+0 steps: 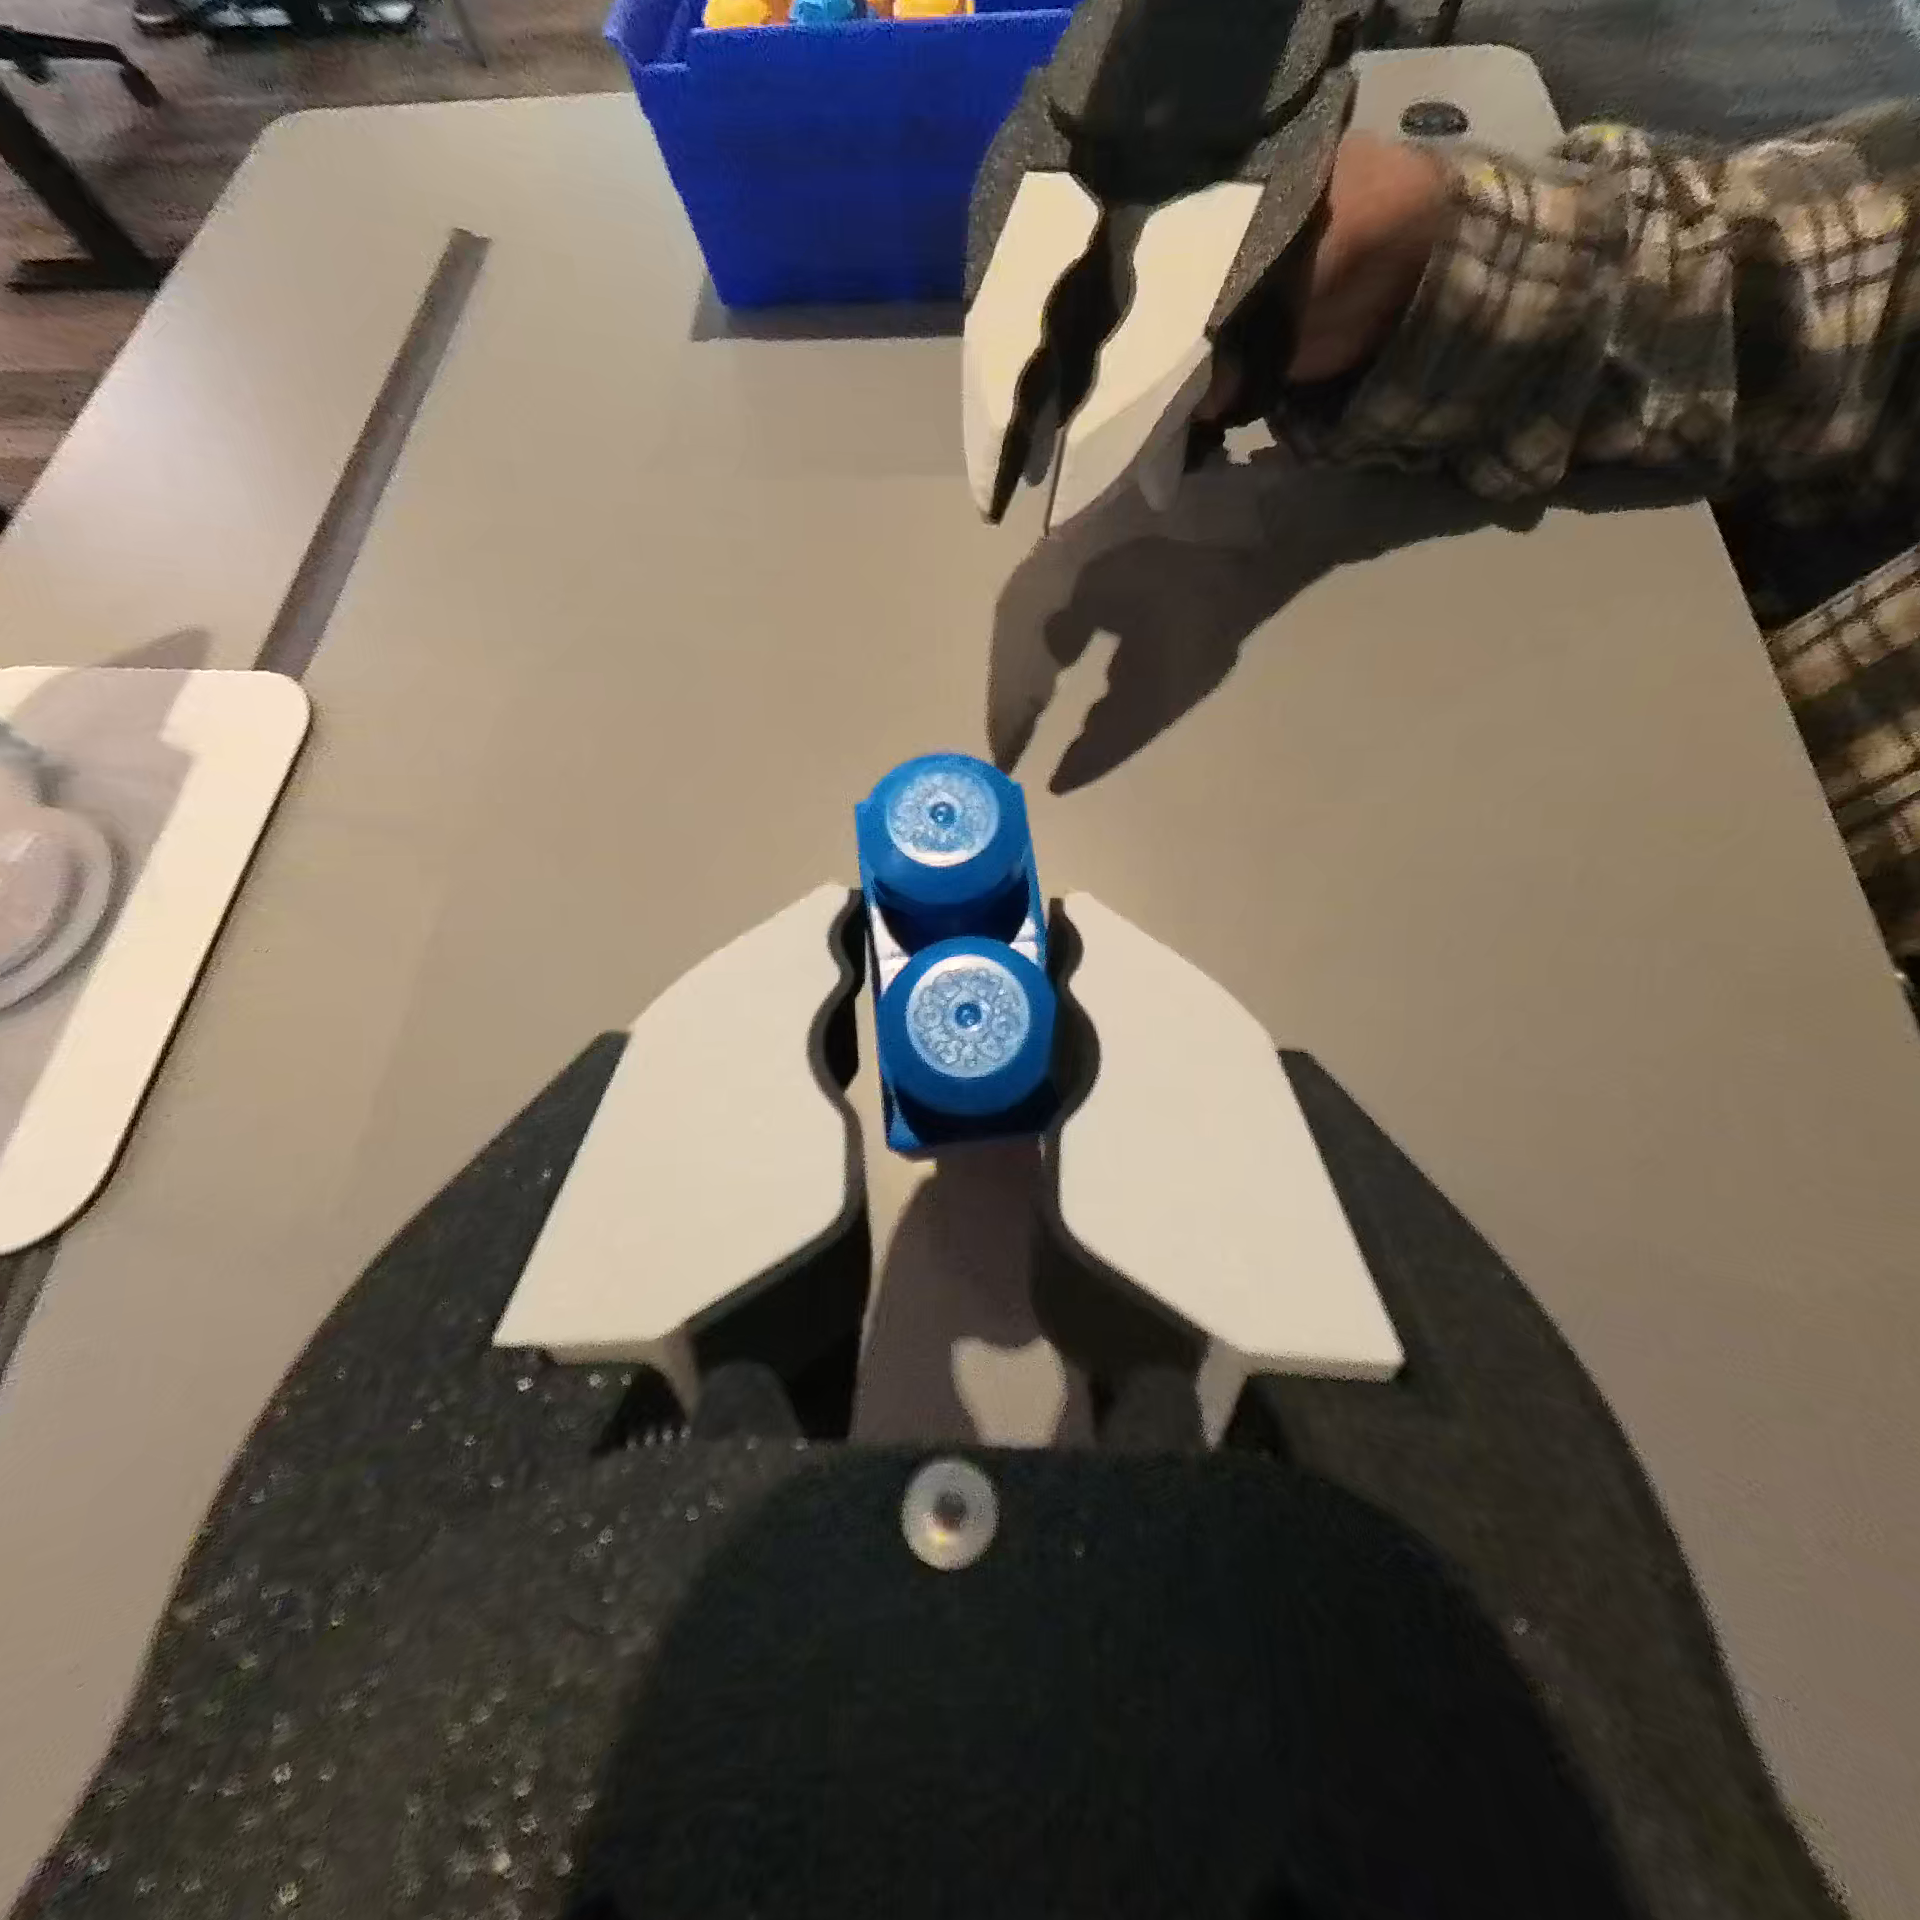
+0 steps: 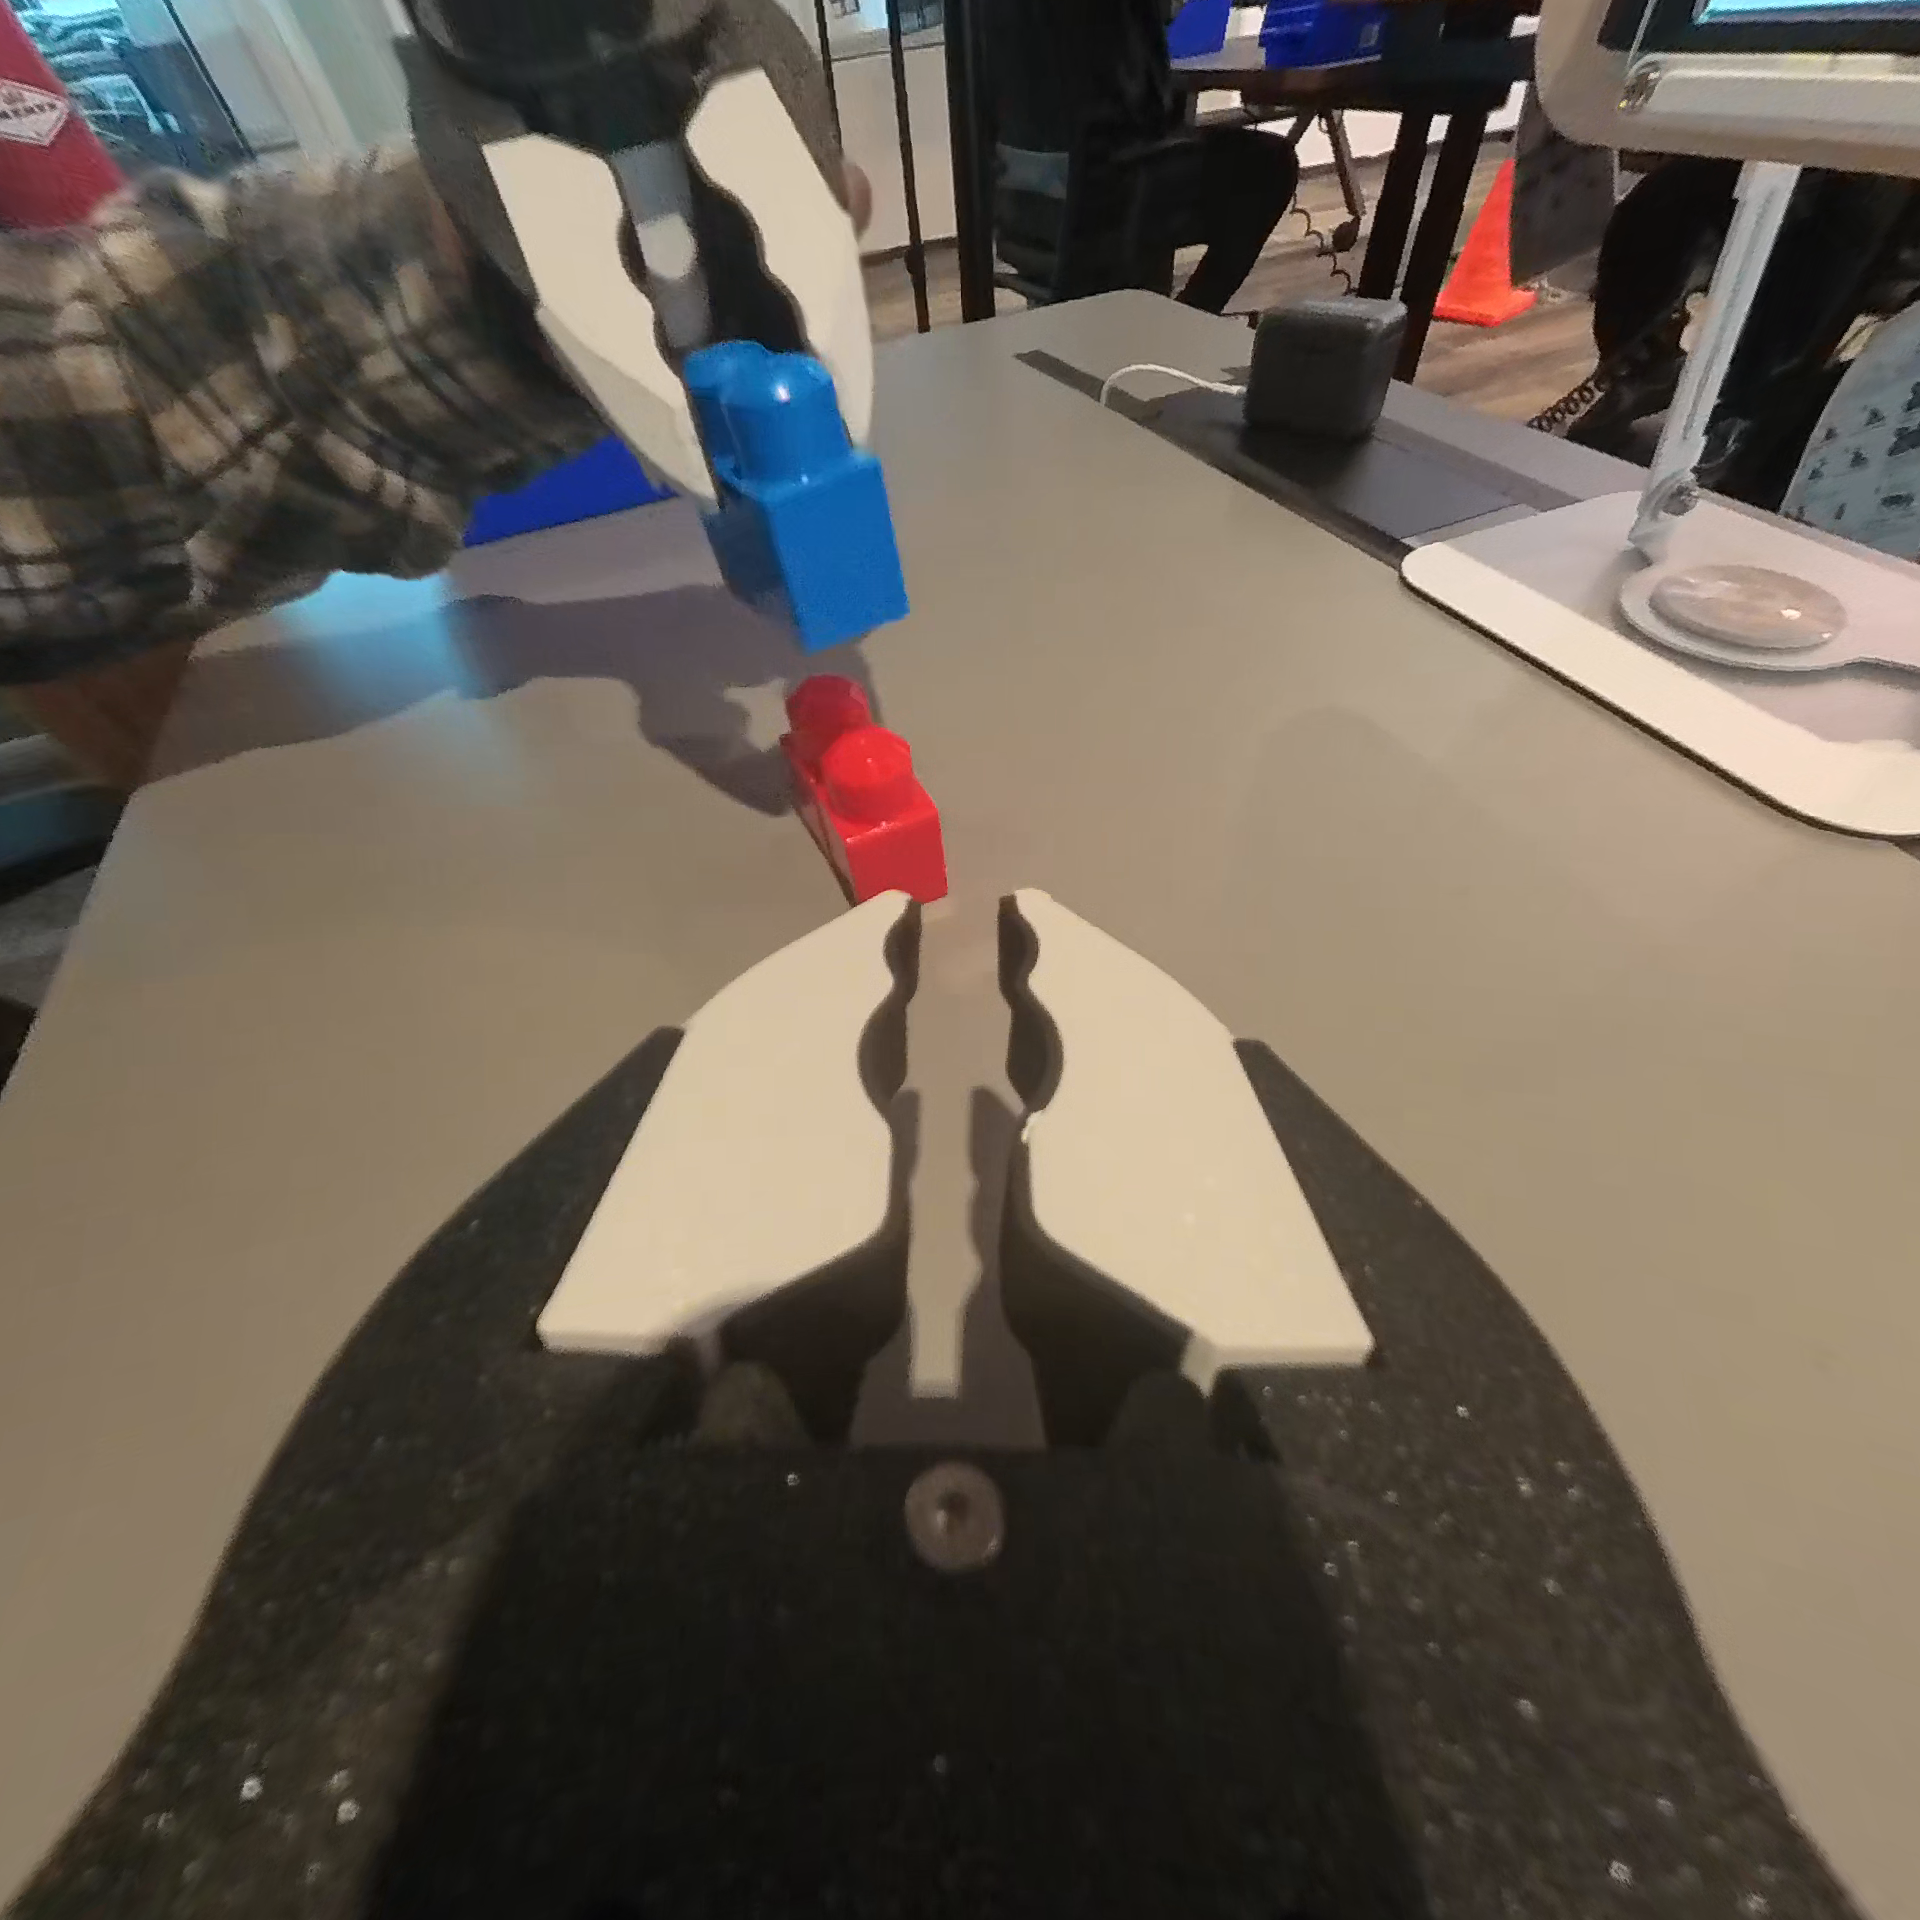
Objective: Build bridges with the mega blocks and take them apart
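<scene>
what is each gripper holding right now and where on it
The left gripper clamps the blue block by its two long side walls, studs up, above the table. The right gripper holds nothing; its fingertips sit just short of the red block.

Blue block (image 1: 951, 977) gripped aloft; red block (image 2: 868, 805) on table.

The left gripper (image 1: 954, 997) clamps a blue two-stud block (image 1: 954, 977) above the grey table (image 1: 623, 623). At one o'clock hangs the right gripper (image 1: 1081, 499); at twelve, a blue bin (image 1: 831, 177).
</scene>
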Available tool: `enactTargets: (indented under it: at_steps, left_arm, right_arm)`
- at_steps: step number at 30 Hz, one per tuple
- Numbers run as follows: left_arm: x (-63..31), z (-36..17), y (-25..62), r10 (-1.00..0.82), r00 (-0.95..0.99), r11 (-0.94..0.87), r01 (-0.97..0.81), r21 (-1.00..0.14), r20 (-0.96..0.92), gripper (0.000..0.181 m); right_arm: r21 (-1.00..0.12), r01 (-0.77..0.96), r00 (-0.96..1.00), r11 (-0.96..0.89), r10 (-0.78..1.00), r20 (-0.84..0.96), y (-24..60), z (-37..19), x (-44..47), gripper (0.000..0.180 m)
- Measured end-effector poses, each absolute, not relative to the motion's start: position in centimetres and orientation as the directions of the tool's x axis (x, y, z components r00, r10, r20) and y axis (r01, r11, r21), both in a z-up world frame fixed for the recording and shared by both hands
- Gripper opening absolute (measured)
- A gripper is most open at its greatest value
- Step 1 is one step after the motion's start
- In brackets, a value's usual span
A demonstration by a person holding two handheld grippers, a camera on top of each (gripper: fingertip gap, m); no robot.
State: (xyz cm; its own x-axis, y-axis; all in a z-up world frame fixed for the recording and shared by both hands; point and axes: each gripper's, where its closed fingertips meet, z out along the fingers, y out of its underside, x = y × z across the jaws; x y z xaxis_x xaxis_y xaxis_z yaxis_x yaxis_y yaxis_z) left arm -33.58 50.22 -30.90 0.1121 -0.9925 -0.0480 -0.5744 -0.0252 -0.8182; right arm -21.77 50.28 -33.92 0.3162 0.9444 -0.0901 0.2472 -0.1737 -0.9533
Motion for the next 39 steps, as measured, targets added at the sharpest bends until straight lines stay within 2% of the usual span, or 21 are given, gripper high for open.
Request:
enactTargets:
  at_steps: [4,17,27,30,35,39]
  left_arm:
    - [-32.7,-31.7,50.5,-0.995,0.094,-0.036,-0.541,-0.84,-0.018,0.033]
    - [-32.0,-35.4,50.3,-0.999,0.025,0.018,-0.664,-0.747,-0.046,0.033]
    - [-31.9,-35.3,50.8,-0.997,0.066,-0.02,-0.638,-0.769,-0.029,0.034]
    - [-32.1,-35.5,51.0,-0.996,0.084,-0.032,-0.638,-0.77,-0.028,0.042]
    - [-32.2,-35.6,51.0,-0.996,0.09,-0.051,-0.623,-0.78,-0.008,0.051]
    - [-32.8,-34.1,50.7,-0.995,0.098,-0.074,-0.557,-0.827,0.023,0.061]
  right_arm:
    - [-0.95,0.264,0.314,-0.168,0.946,-0.079,50.4,-34.3,-21.8,0.015]
    - [-0.945,0.278,0.315,-0.174,0.946,-0.082,50.5,-34.9,-21.9,0.016]
    - [-0.936,0.303,0.29,-0.179,0.953,-0.088,50.1,-35.5,-22.4,0.026]
    - [-0.936,0.308,0.278,-0.172,0.957,-0.084,49.9,-35.5,-22.6,0.028]
    - [-0.932,0.331,0.243,-0.147,0.968,-0.067,49.4,-35.9,-23.2,0.039]
    - [-0.934,0.341,0.214,-0.109,0.976,-0.036,49.0,-36.0,-23.8,0.06]
